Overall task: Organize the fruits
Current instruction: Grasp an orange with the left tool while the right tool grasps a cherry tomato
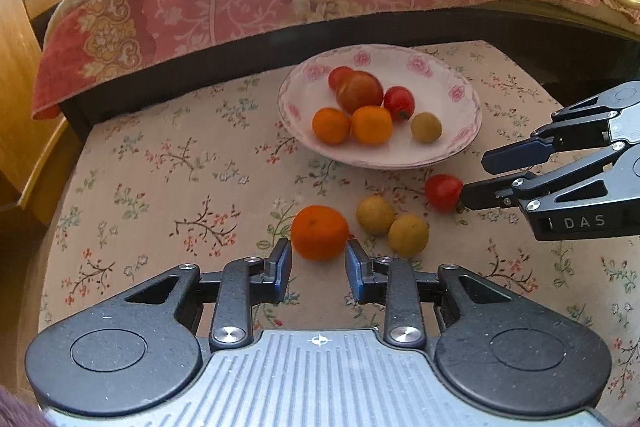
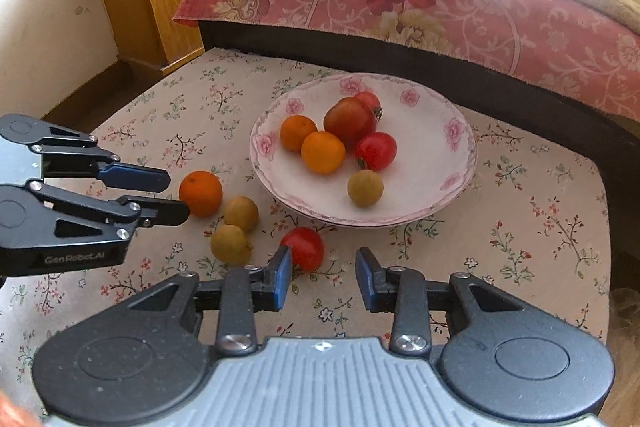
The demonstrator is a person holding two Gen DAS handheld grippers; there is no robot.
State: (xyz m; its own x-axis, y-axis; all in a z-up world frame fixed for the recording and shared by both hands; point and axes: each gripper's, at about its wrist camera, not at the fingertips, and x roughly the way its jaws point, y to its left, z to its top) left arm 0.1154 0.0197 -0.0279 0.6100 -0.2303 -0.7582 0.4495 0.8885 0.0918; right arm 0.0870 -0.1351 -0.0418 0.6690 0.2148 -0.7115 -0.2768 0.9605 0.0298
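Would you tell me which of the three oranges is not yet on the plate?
The orange on the tablecloth, just ahead of the left tool; the other two sit on the plate.

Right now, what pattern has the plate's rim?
Pink flowers on the white plate; right wrist view.

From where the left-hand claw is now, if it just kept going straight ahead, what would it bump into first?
Most likely the orange on the tablecloth: it sits right ahead of the left gripper, between its open fingertips. Depth is hard to judge, so the tips may meet the cloth first.

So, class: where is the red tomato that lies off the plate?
The loose red tomato lies on the floral cloth, just before the plate, right of two longans, at the right tongs' left fingertip.
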